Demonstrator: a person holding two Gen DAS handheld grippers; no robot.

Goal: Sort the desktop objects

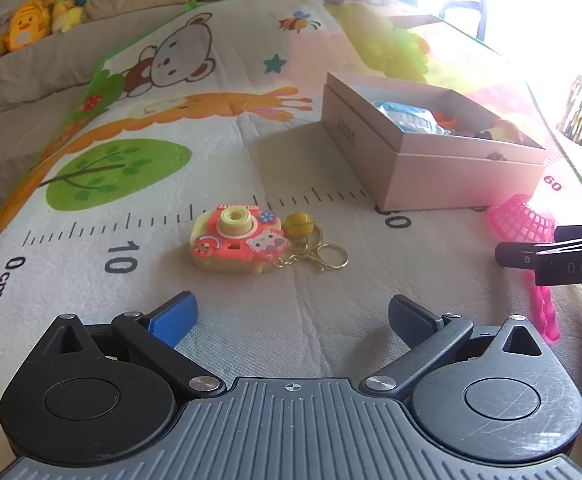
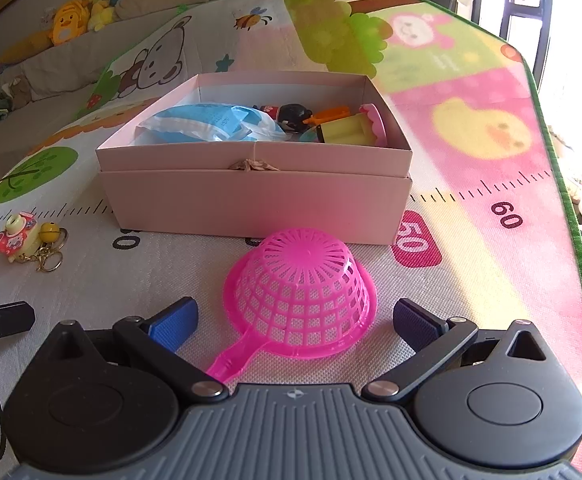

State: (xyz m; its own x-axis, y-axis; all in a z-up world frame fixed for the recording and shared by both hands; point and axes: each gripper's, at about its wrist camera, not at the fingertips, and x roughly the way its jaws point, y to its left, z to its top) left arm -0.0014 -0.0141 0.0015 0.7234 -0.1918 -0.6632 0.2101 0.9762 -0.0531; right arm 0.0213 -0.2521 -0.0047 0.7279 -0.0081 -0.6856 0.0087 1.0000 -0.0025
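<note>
Cartoon-printed foam play mat (image 2: 471,80) with a ruler strip covers the whole work surface. Pale pink open cardboard box (image 2: 259,196) sits on it toward the far side, holding a blue-and-white plastic packet (image 2: 211,122), a small black-haired figurine (image 2: 293,117) and a yellow-and-pink toy (image 2: 351,128). Near the box's front wall lies a bright pink plastic mesh strainer (image 2: 301,300), bowl turned upside down, handle pointing toward the near edge. The right gripper (image 2: 295,320) hangs over it, blue-padded fingers spread wide on either side of the bowl without touching it. The left gripper (image 1: 293,318) is likewise spread apart and empty above bare mat. Just beyond it, left of the box, rests a small pink-and-cream toy camera keychain (image 1: 237,242) with a yellow bell (image 1: 298,225) and gold rings (image 1: 323,258).
</note>
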